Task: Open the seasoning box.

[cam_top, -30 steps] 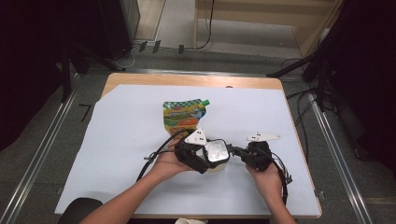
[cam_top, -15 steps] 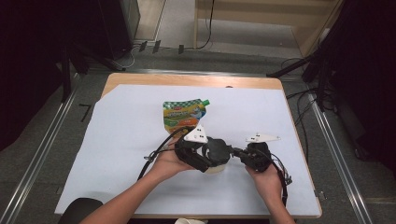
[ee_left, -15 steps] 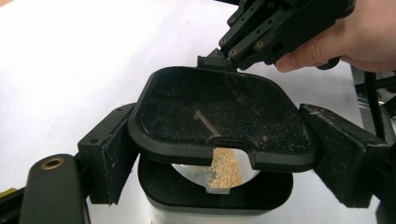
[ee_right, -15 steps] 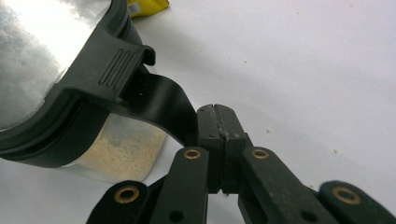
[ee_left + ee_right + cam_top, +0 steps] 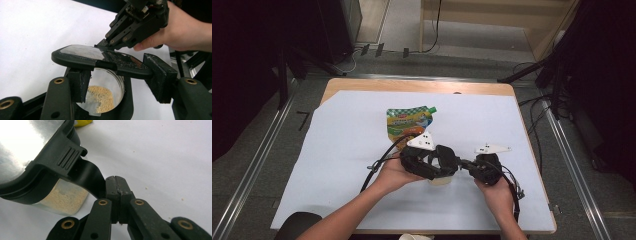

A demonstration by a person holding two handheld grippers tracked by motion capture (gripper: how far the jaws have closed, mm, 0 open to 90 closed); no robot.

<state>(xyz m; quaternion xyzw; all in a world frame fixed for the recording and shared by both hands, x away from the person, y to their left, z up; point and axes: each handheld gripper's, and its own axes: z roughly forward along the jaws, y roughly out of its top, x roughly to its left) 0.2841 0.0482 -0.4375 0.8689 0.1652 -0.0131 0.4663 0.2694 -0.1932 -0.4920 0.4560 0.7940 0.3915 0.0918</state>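
Observation:
A clear jar (image 5: 105, 95) holding tan granules stands on the white sheet near the table's front, and its side (image 5: 65, 197) appears in the right gripper view. Its black lid (image 5: 100, 60) with a shiny top is tilted above the mouth. My right gripper (image 5: 116, 180) is shut on the lid's black strap below the ribbed tab (image 5: 67, 157), and it also appears in the left gripper view (image 5: 100, 46). My left gripper (image 5: 120, 77) straddles the jar; its jaws have just been closing, with a gap still beside the right pad (image 5: 160, 77). From above, both grippers (image 5: 444, 165) (image 5: 464, 164) meet over the jar (image 5: 439, 180).
A green and orange spout pouch (image 5: 408, 125) lies flat just beyond the hands. The white sheet (image 5: 337, 150) covers most of the wooden table (image 5: 412, 86). Black cables (image 5: 379, 162) trail left from the left gripper. A few crumbs (image 5: 146, 188) dot the sheet.
My left gripper has shifted slightly over the jar, hiding the shiny lid from above, and its jaws have narrowed around the jar. The right hand has stayed put.

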